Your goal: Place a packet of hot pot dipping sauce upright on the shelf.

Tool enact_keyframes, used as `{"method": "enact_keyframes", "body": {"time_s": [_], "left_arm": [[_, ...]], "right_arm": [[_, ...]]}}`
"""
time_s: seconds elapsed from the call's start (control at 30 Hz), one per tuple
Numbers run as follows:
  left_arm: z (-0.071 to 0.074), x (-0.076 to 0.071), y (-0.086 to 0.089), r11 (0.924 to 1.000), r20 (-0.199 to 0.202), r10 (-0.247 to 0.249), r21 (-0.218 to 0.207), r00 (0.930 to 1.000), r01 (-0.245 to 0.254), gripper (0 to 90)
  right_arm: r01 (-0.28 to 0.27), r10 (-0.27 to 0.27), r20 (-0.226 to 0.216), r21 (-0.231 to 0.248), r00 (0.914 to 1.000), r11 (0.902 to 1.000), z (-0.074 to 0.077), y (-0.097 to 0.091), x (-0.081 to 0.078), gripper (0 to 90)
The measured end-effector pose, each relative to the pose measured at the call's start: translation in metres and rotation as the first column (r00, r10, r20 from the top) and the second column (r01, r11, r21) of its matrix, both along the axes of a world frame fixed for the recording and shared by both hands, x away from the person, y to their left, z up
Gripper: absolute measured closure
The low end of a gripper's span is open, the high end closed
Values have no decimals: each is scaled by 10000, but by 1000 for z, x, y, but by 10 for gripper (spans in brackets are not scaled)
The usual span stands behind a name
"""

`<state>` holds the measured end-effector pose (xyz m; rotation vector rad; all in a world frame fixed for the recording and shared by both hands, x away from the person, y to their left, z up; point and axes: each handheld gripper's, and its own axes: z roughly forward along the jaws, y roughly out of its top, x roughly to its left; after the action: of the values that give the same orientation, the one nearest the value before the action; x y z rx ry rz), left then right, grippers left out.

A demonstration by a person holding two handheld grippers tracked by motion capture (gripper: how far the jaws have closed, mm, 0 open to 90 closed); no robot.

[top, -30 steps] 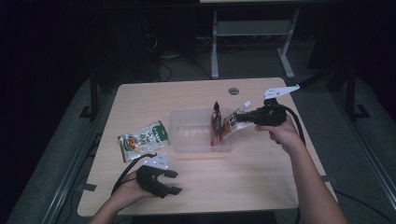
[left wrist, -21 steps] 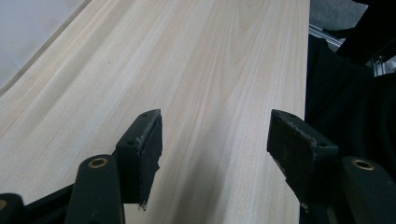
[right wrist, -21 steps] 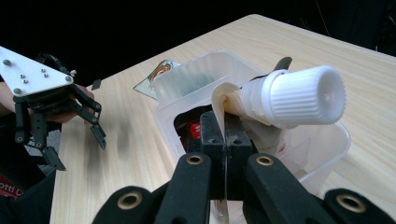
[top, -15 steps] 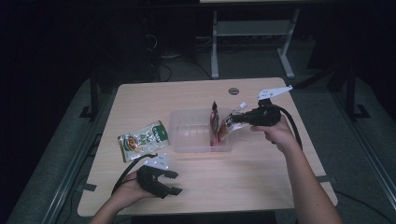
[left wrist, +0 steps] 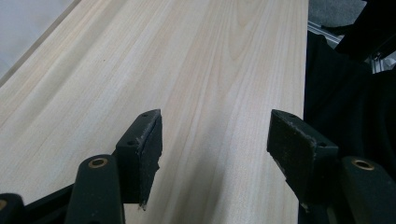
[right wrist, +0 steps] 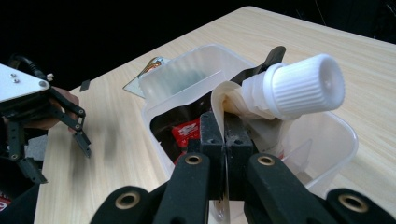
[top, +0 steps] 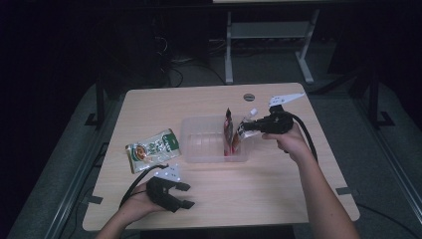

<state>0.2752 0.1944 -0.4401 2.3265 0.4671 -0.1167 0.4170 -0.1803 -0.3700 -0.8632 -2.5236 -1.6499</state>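
Right tongs (top: pixel 242 128) carried spouted pouch (top: pixel 247 124) lower into tub (top: pixel 199 144)

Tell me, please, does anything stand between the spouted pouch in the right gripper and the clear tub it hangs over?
Partly: a dark red packet already stands upright at that end of the clear tub, close beside the spouted pouch clamped in the right gripper. The rest of the tub looks free.
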Motion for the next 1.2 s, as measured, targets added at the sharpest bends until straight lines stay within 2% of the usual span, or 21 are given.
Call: {"method": "enact_keyframes", "body": {"time_s": [0.23,0.37,0.43,0.47,0.5,0.57,0.6,0.63,0.67,0.7,0.73,0.8,0.93,1.07,1.2], "left_arm": [[0,1,1,10000,39,-64,71,10000,63,354],[0,1,1,10000,31,-44,48,10000,44,355],[0,0,1,10000,6,8,2,10000,-8,354],[0,0,1,10000,15,16,-1,10000,-16,354],[0,1,1,10000,26,5,-2,10000,-5,355],[0,1,2,10000,32,5,1,10000,-5,355],[0,1,2,10000,30,11,-4,10000,-11,355],[0,1,2,10000,33,7,6,10000,-7,355],[0,1,1,10000,21,5,16,10000,-5,354],[0,1,1,10000,21,5,16,10000,-5,355],[0,1,1,10000,11,10,24,10000,-10,355],[0,1,1,10000,8,9,1,10000,-9,355],[0,1,0,10000,28,10,31,10000,-10,354],[1,0,1,10000,41,37,42,10000,-37,355],[0,1,2,10000,84,91,17,9999,-91,354]], "right_arm": [[54,-57,-73,-306,10000,9995,-5,8,4,875],[168,-171,-62,-562,9998,9983,-6,14,4,824],[208,-210,-57,-391,9998,9990,-6,13,4,798],[239,-241,-55,-314,9997,9992,-5,13,3,765],[305,-307,-82,-308,9995,9991,-3,12,3,688],[359,-362,-108,-284,9993,9990,-2,11,1,653],[529,-534,-125,-338,9985,9980,0,10,-1,534],[529,-534,-125,-338,9985,9980,0,10,-1,534],[602,-608,-121,-452,9981,9972,1,8,-4,438],[602,-608,-121,-452,9981,9972,1,8,-4,438],[589,-598,-165,-485,9981,9971,3,6,-9,390],[568,-574,-107,-494,9983,9972,4,6,-11,364],[704,-706,9,-929,9975,9932,11,5,-26,249],[838,-822,202,-1031,9964,9911,12,3,-35,230],[919,-897,259,-1060,9956,9901,2,-2,-51,223]]}}
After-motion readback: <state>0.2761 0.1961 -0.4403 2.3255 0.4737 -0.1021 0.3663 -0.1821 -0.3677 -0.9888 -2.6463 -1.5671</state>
